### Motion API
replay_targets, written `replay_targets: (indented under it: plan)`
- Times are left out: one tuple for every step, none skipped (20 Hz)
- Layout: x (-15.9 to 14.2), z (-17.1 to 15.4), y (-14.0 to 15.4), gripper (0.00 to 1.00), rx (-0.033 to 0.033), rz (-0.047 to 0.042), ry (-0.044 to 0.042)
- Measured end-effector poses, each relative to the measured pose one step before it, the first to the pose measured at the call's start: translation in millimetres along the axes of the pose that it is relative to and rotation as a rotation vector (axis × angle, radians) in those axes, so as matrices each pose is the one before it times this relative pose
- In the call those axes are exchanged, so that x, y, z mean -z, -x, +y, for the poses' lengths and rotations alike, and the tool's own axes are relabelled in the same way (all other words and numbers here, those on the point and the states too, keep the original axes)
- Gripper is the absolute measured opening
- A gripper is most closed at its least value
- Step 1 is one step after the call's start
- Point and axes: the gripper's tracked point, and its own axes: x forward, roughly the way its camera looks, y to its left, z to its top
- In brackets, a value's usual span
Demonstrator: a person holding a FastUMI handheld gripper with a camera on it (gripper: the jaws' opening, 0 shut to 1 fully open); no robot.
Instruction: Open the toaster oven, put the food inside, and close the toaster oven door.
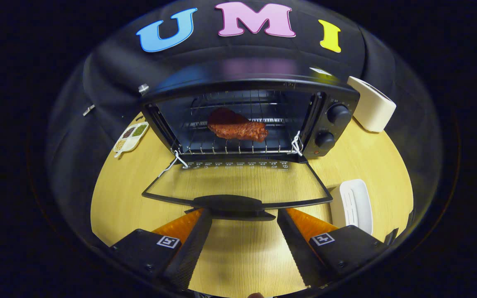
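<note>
Wide-spread hand-held gripper under door handle (white dish beside)

Glossy black toaster oven, wire metal rack, clear glass door, matt wood-grain table

You have the toaster oven at the table's far side, food on its rack, door folded down toward you. The gripper fingers stand spread just under the door handle. A dish lies right, a tray left.
</note>
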Motion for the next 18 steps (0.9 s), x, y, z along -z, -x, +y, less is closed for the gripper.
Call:
replay_targets:
  plan:
    - [-6.31,0.53,2.45,0.99,-0.00430,-0.01176,0.00363]
    - [-7.27,0.77,3.30,0.99,-0.00357,-0.01662,0.00449]
    - [-8.95,-0.01,1.54,0.99,-0.00255,-0.01557,0.00316]
    - [-8.01,0.64,1.94,0.99,-0.00221,-0.01546,0.00172]
    - [-8.86,0.45,2.32,0.99,-0.00242,-0.01347,0.00060]
    - [-8.96,0.17,0.48,0.99,-0.00287,-0.01447,-0.00414]
    - [-11.58,0.59,0.06,0.99,-0.00289,-0.01895,-0.00679]
    - [-11.29,0.52,-1.43,0.99,-0.00271,-0.01689,-0.00514]
    - [-10.63,0.31,-2.13,0.99,-0.00260,-0.01226,-0.00336]
    - [-12.38,-0.13,-2.82,0.99,-0.00078,-0.01464,-0.00251]
    - [-9.40,0.20,-3.82,0.99,-0.00055,-0.00736,-0.00126]
    - [-5.66,0.49,-2.49,0.99,0.00104,-0.00427,-0.00210]
    - [-6.33,-0.69,-5.17,0.99,0.00623,0.00119,0.00522]
    - [-4.11,-3.31,-5.98,0.99,0.00648,0.00486,0.00902]
    - [-0.82,-0.09,-2.87,0.99,-0.00424,0.00748,0.00329]
    - [-1.64,0.84,-3.22,0.99,-0.00283,-0.00356,-0.00288]
    - [-1.50,0.35,8.38,0.98,-0.00322,-0.00481,0.00820]
    - [-0.74,-2.69,-4.94,0.98,0.00960,-0.01080,0.01705]
